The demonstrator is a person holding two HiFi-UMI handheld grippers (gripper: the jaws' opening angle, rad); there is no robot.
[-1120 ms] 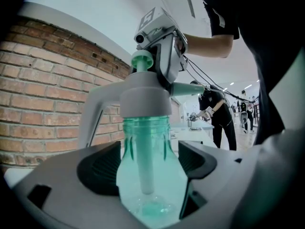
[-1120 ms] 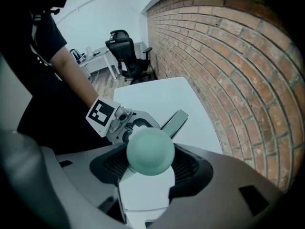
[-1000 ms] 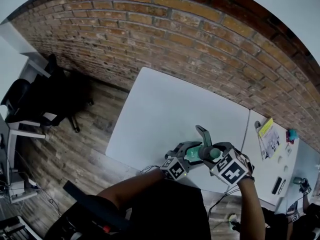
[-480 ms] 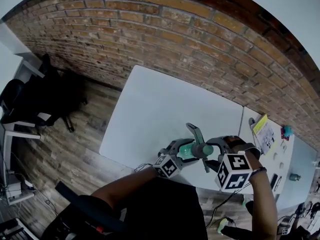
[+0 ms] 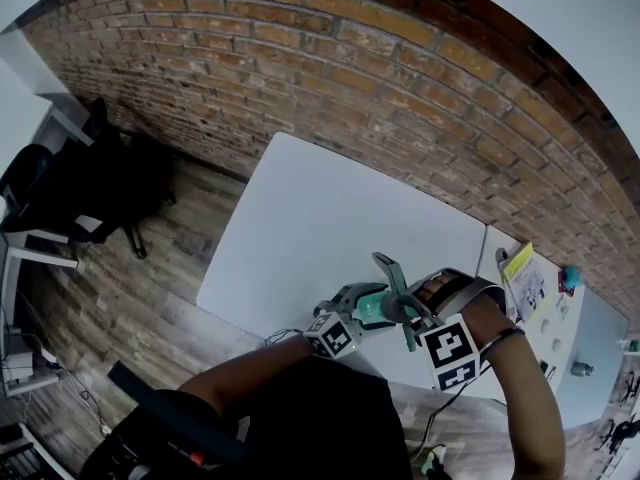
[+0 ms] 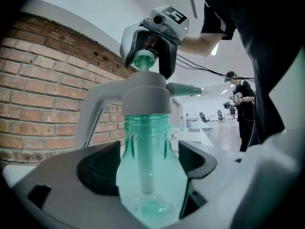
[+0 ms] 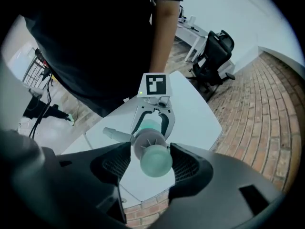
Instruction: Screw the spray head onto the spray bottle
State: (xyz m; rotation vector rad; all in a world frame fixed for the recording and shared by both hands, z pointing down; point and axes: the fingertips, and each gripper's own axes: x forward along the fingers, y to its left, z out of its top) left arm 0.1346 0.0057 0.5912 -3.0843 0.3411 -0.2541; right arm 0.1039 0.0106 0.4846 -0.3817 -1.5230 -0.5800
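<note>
A clear green spray bottle stands upright between the pads of my left gripper, which is shut on its body. A grey spray head sits on the bottle's neck, trigger to the left and nozzle to the right. From above, my right gripper points straight down, its jaws closed against the spray head's green top. In the head view the bottle, the left gripper and the right gripper are together over the near edge of the white table.
A second table at the right carries a yellow paper and small items. A black office chair stands on the wooden floor at the left. A brick wall runs behind. A person stands far off.
My right gripper has rolled about the spray head, and its marker cube now faces a different way. The left gripper and the bottle have stayed in place.
</note>
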